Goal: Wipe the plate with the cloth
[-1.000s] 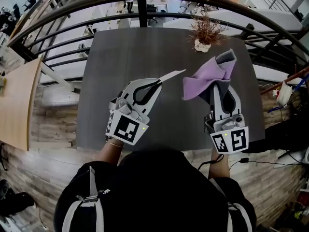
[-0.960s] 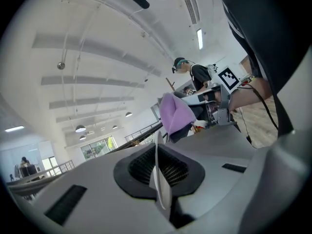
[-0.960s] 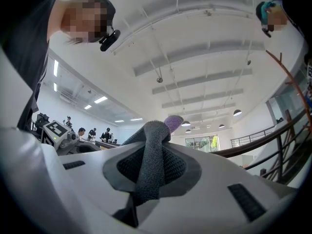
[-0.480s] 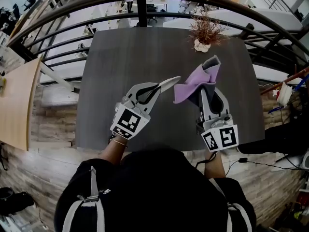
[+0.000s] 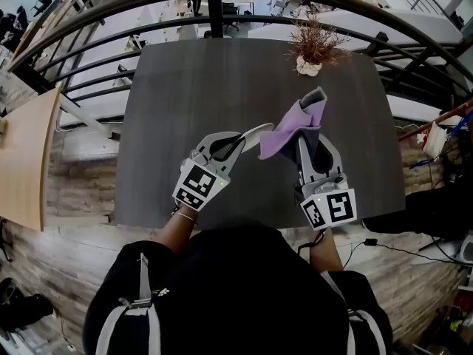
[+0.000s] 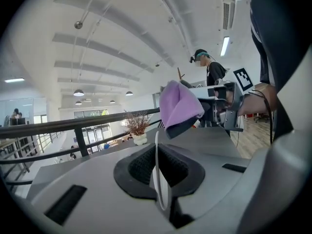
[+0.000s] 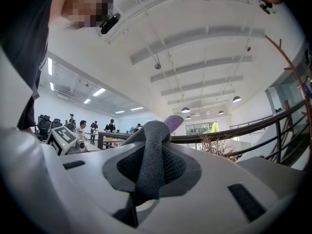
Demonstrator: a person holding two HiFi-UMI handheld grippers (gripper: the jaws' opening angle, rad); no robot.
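**Nearest:** left gripper [image 5: 230,143], jaws pressed together on the rim of a thin white plate [image 5: 259,132]. The plate is held clear above the near half of the counter [image 5: 170,109], seen almost edge-on, its free end pointing toward the other gripper

**Alongside:** right gripper [image 5: 310,145], jaws pinching a two-faced cloth [image 5: 290,124], purple on one side and grey on the other. A bunched fold stands past the jaws and drapes toward the plate

**Contact:** the cloth's purple corner overlaps the plate's free end in the head view; touching or just apart, cannot tell

**Far edge:** dried plant in a small white pot [image 5: 310,50]; black railing [image 5: 214,13] beyond

**Status, judged:** both things are in hand and close together, so wiping is only at its start. The strokes across the plate's faces are left to do
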